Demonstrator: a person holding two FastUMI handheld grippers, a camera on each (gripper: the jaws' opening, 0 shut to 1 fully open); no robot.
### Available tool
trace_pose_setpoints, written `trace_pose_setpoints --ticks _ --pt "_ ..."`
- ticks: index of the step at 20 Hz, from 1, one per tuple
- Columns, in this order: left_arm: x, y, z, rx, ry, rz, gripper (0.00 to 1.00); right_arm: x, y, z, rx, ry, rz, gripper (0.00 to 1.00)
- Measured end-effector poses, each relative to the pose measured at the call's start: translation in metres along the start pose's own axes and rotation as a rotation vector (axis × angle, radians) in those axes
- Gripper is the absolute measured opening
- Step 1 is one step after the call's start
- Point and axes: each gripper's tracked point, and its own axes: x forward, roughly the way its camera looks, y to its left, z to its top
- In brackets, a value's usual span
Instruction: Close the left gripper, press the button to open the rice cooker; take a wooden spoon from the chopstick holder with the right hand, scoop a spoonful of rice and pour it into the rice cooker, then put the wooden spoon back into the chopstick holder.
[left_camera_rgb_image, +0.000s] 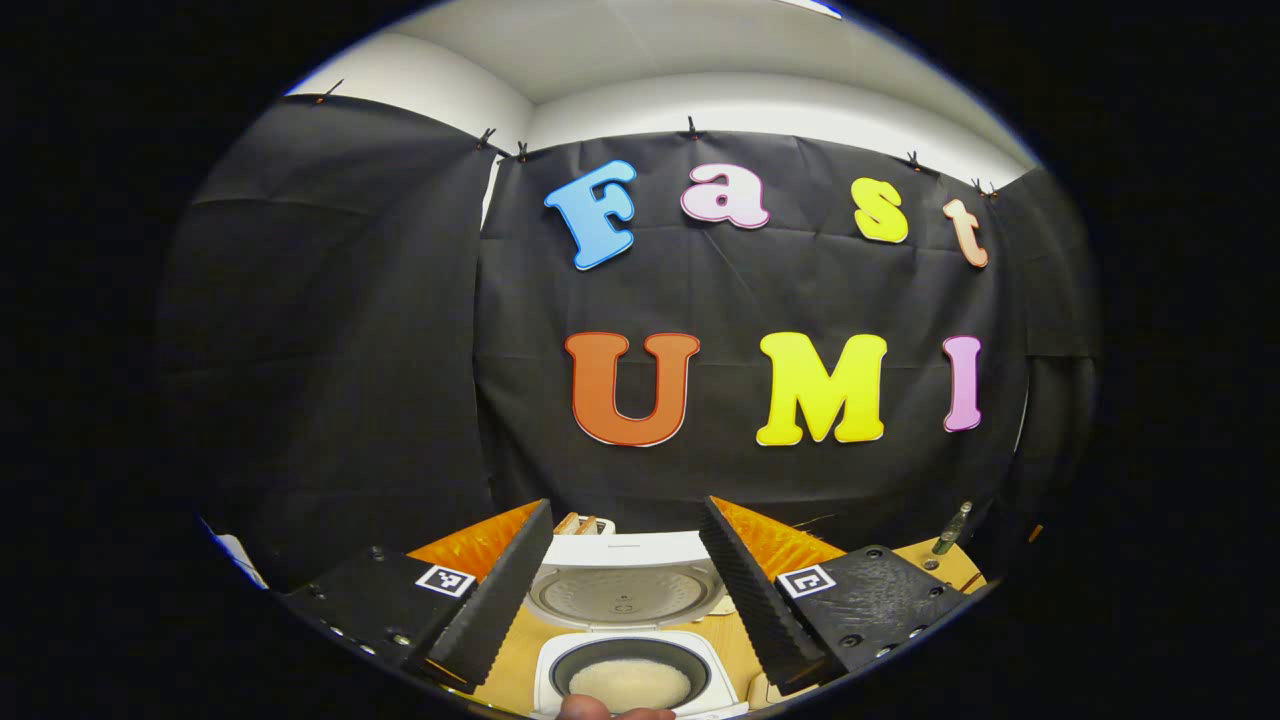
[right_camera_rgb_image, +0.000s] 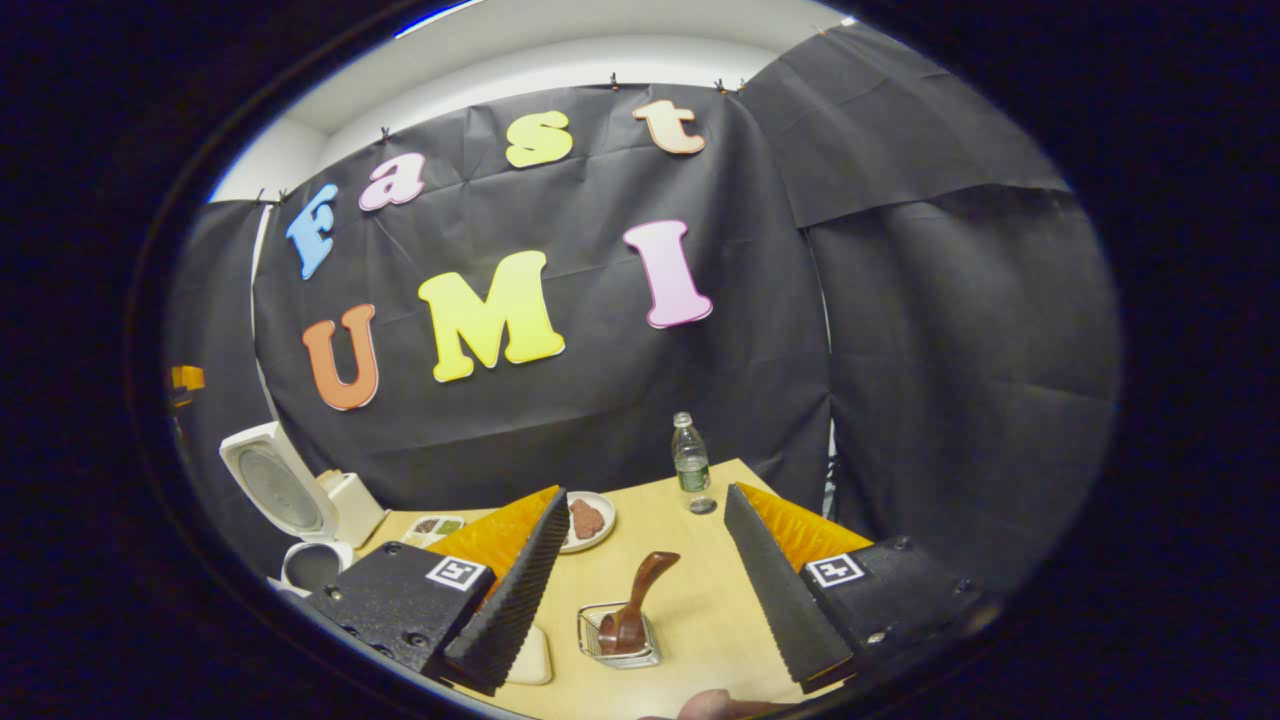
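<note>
In the chopstick holder (right_camera_rgb_image: 620, 636), wooden spoon (right_camera_rgb_image: 635, 603) stands; no legible writing.

White rice cooker (left_camera_rgb_image: 628, 600); dark brown wooden spoon (right_camera_rgb_image: 634, 600); seemingly clear chopstick holder (right_camera_rgb_image: 620, 637).

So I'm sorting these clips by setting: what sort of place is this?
Probably a staged recording booth, not a real kitchen: black cloth hangs as walls, pinned below a white ceiling, and one wooden table carries kitchen props, an open rice cooker and a water bottle.

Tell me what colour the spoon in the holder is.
Dark reddish brown wooden spoon, standing in the wire holder; clearest in the right gripper view.
</note>
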Motion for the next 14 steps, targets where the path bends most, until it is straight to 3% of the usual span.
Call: trace_pose_setpoints --ticks 5,9,14 --pt "0.056 0.006 -0.021 0.004 0.050 0.001 0.94 -0.054 -0.026 0.003 -0.008 -0.034 -0.107 0.98" --pt "0.091 0.003 -0.048 0.028 0.122 -0.006 0.94 -0.086 -0.047 -0.012 0.032 0.001 -0.198 0.98" --pt "0.114 0.001 -0.078 0.027 0.232 -0.010 0.94 -0.105 -0.047 -0.022 0.036 0.016 -0.233 0.99"
